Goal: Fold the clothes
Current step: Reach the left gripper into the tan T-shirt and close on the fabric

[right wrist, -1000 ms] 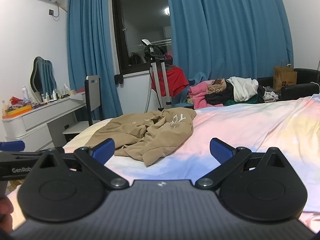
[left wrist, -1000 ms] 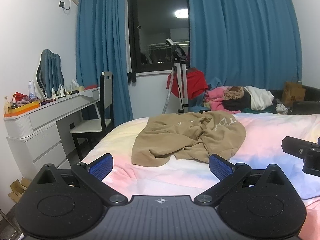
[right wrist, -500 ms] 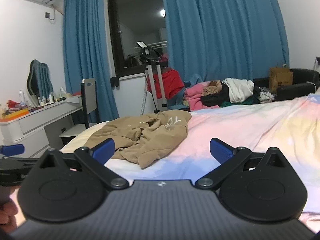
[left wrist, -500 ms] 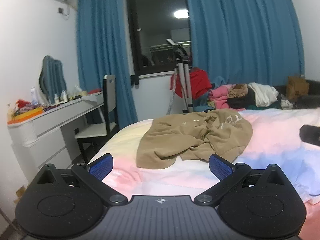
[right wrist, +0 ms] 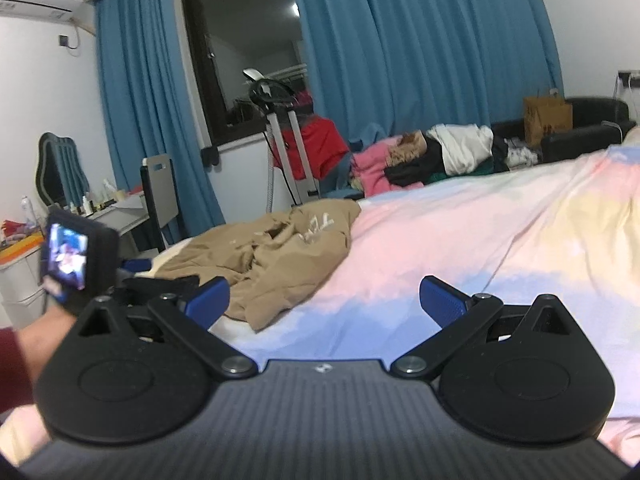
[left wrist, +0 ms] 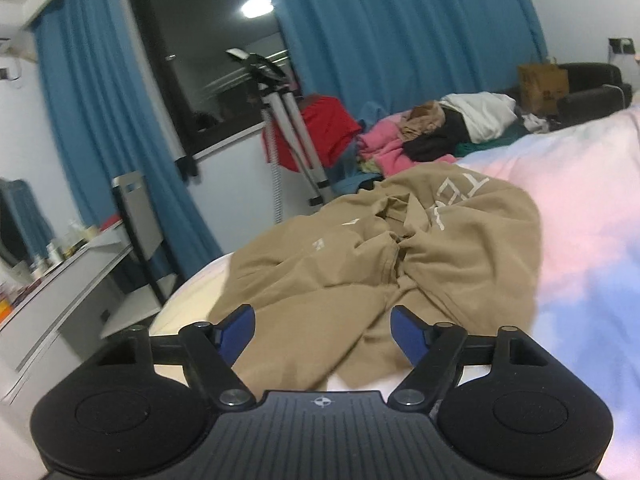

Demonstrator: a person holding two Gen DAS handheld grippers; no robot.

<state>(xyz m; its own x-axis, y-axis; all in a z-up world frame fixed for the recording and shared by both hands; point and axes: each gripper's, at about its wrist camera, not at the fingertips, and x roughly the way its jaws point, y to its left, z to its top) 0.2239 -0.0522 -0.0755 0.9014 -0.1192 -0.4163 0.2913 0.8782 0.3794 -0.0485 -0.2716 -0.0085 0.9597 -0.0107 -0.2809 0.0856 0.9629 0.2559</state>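
A crumpled tan sweatshirt lies heaped near the left edge of the bed, on a pastel pink, blue and yellow cover; white letters run across its folds but are too creased to read, only what looks like a "T" and an "E" showing; the left gripper is low over the garment's near hem, its blue pads apart and closing, cloth seen between them though neither pad presses on it; the right gripper hangs over bare cover to the right of the garment, jaws wide apart with nothing in them; in the right wrist view a small camera screen on the left tool and a hand in a dark red sleeve show at the left; beyond the far edge of the bed stand a tripod, a mixed pile of clothes, a brown box with unreadable print, and blue curtains; off the left edge are a chair and a white dressing table
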